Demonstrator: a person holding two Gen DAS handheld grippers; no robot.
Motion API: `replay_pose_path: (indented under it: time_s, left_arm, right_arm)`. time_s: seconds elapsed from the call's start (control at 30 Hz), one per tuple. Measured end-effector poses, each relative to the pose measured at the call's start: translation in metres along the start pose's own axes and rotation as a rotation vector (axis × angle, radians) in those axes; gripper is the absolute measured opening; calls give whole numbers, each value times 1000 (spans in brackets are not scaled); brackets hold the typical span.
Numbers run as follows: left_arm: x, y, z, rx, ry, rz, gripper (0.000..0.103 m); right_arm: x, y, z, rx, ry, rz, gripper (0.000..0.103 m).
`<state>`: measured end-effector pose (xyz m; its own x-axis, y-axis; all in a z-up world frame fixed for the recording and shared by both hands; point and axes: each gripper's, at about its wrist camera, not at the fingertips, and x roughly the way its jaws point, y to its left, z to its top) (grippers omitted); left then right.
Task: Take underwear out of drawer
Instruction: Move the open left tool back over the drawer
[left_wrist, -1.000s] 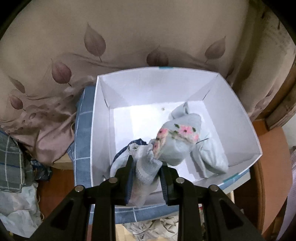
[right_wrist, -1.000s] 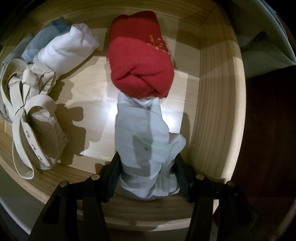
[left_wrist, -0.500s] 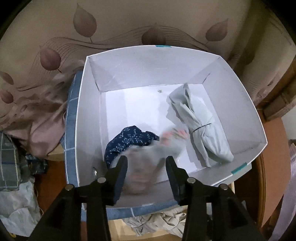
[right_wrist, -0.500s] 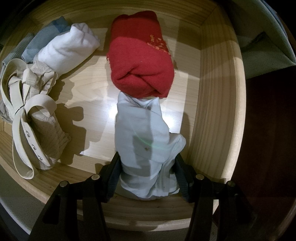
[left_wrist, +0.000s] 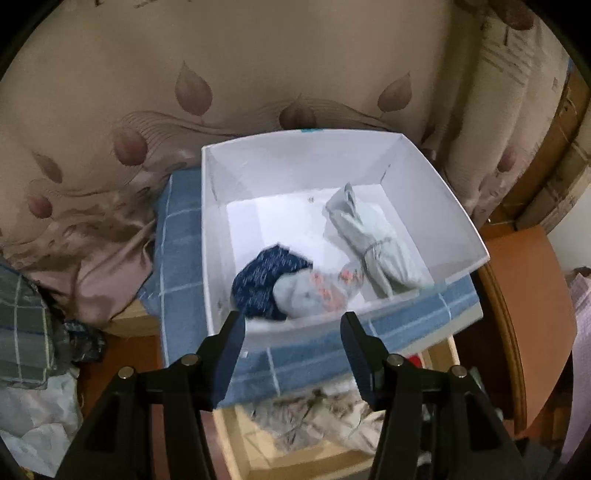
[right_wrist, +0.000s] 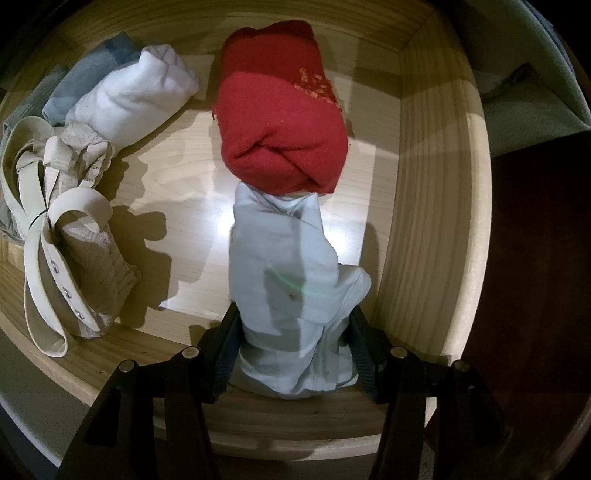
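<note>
Wooden drawer (right_wrist: 424, 184): red roll (right_wrist: 280, 122) far, white roll (right_wrist: 136, 96) far left, beige bra (right_wrist: 66, 251) left. White box (left_wrist: 443, 206) w/ mint bundle (left_wrist: 373, 240) right, navy piece (left_wrist: 266, 284) and floral piece (left_wrist: 317, 295) near. Right gripper (right_wrist: 295, 339) clamps pale-blue underwear (right_wrist: 284, 258) at near drawer edge. Left gripper (left_wrist: 291, 339) over box's near rim, jaws opening, nothing btw them.

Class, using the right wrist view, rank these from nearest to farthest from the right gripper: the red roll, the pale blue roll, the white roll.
1. Pale blue roll: between the right gripper jaws.
2. Red roll: just beyond, touching it.
3. White roll: far left.
</note>
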<state>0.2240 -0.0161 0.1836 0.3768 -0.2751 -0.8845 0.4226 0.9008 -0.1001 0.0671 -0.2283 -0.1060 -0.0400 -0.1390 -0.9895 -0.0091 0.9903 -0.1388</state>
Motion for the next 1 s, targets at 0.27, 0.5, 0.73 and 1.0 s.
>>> replay_pose_path:
  time_s: [0.27, 0.5, 0.73, 1.0]
  left_arm:
    - [-8, 7, -72, 47, 53, 42, 55]
    - [28, 18, -133, -16, 137, 70, 55]
    - [67, 17, -177, -106, 155, 98, 55]
    - [96, 21, -203, -170, 149, 159, 55]
  right_arm:
    - [1, -2, 1, -2, 1, 0, 52]
    - [1, -2, 1, -2, 1, 0, 52]
    - [1, -2, 1, -1, 1, 0, 51]
    - [2, -3, 1, 0, 1, 0, 51]
